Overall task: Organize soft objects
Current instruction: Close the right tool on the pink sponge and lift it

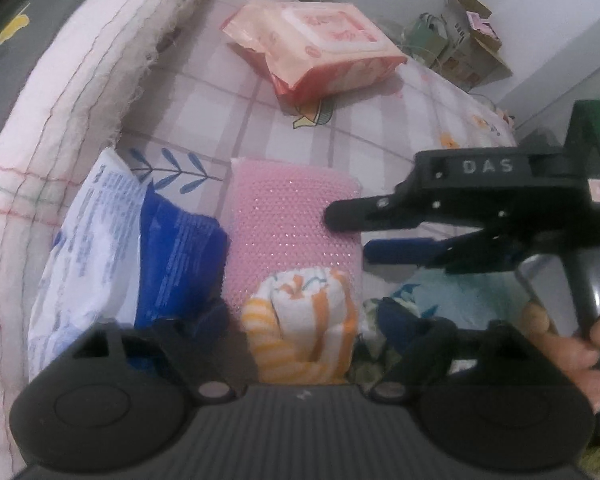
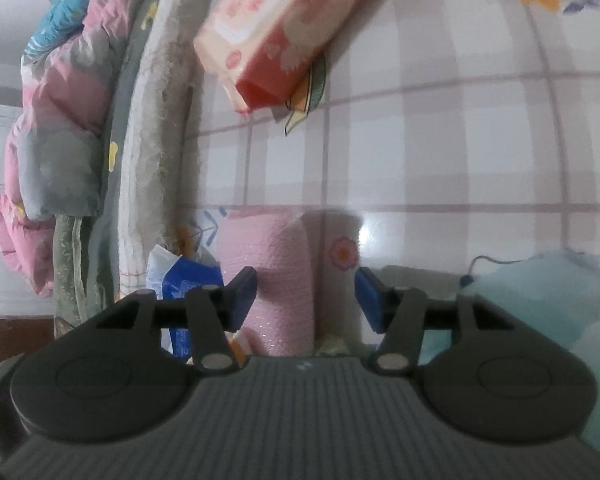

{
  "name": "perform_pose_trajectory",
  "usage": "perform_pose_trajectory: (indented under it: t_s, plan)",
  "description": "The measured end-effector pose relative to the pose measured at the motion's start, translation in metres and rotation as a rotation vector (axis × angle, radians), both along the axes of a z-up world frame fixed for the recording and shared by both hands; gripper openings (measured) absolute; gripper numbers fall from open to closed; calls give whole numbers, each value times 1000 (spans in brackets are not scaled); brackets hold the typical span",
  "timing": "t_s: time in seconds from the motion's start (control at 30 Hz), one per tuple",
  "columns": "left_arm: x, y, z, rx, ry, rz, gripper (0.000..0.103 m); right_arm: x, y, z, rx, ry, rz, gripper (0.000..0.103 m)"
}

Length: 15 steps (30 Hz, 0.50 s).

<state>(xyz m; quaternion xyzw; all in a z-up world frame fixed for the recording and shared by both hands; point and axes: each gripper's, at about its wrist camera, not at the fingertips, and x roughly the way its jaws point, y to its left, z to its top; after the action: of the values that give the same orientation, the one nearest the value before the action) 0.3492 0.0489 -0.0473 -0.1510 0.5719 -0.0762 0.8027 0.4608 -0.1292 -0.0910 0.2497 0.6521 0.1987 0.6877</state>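
A rolled white cloth with orange stripes lies between the fingers of my left gripper. Those fingers are dark and blurred; the right one stands a little off the roll, so the gripper is open. Behind the roll lies a pink mesh sponge, with a blue and white soft pack to its left. My right gripper reaches in from the right at the sponge's edge. In the right wrist view the right gripper is open, blue pads apart, and the pink sponge lies beyond them, untouched.
An orange-pink wipes pack lies farther back on the checked bedsheet. A light blue cloth sits to the right. A folded quilt edge borders the left. Cardboard boxes stand beyond the bed. A hand holds the right gripper.
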Motion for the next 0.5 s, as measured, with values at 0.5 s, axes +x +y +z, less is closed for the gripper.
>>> perform_pose_trajectory:
  t_s: [0.5]
  plan:
    - [7, -13, 21, -41, -105, -29, 81, -2, 37, 8, 66, -96, 83, 29]
